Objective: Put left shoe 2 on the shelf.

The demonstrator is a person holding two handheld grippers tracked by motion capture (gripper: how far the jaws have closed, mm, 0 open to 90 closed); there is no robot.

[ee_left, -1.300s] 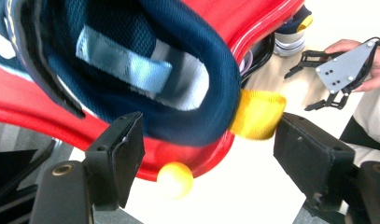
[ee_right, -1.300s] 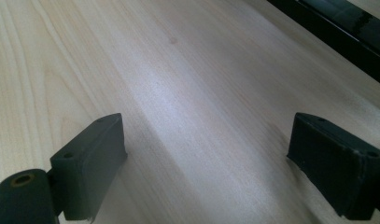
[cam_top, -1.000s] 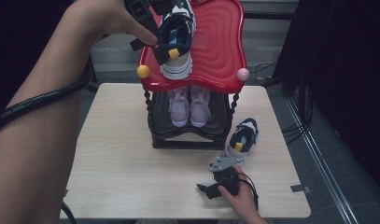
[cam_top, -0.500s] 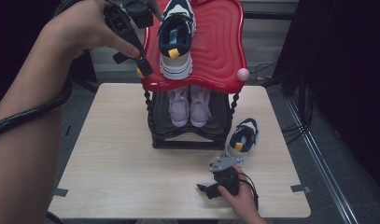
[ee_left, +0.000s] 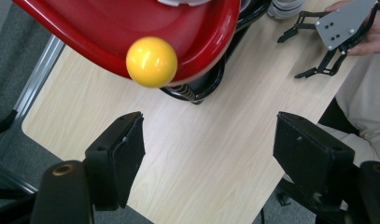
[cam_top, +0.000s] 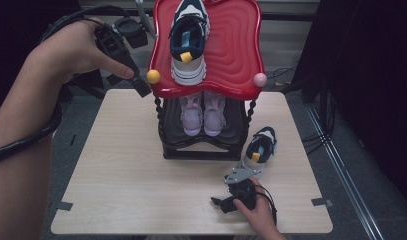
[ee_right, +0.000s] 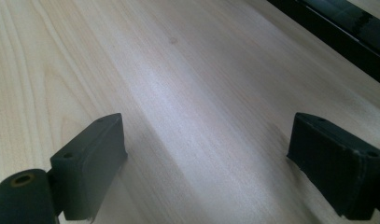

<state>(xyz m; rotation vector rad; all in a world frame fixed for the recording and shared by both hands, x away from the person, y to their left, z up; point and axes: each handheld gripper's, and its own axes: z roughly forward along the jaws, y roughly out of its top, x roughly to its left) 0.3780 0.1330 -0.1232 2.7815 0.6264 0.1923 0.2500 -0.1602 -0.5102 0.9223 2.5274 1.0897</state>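
Left tool [cam_top: 141,87] is up at the left edge of the red shelf top [cam_top: 236,55], pointing down and in — its two black pads stand wide apart with nothing between them, plain in the left gripper view [ee_left: 208,154]. Just beyond the tips hangs the yellow ball knob [ee_left: 151,61] on the shelf's front corner, close to the tool but apart from it; the same knob [cam_top: 153,76] shows right beside the tool tip from the high view. A hand [cam_top: 73,52] wraps the tool body, cable trailing off along the forearm.

Right tool [cam_top: 231,200] lies low on the tabletop [cam_top: 121,170] near the front edge, held in the other hand [cam_top: 258,212], jaws released too — the right gripper view [ee_right: 206,168] has both pads spread over bare pale wood grain, gripping nothing.

On the red wavy top sits a navy-and-white sneaker [cam_top: 189,40] with a yellow tab at the heel, heel toward the front rim, between the yellow knob and a pink ball knob [cam_top: 260,79] on the opposite corner. Its match, a second navy-and-white sneaker [cam_top: 260,148], rests on the tabletop just right of the black rack [cam_top: 206,147], just beyond the right tool. On the lower tier a pair of pale lilac sneakers [cam_top: 203,112] sits side by side. Any logo or lettering on the shoes is too small to read.
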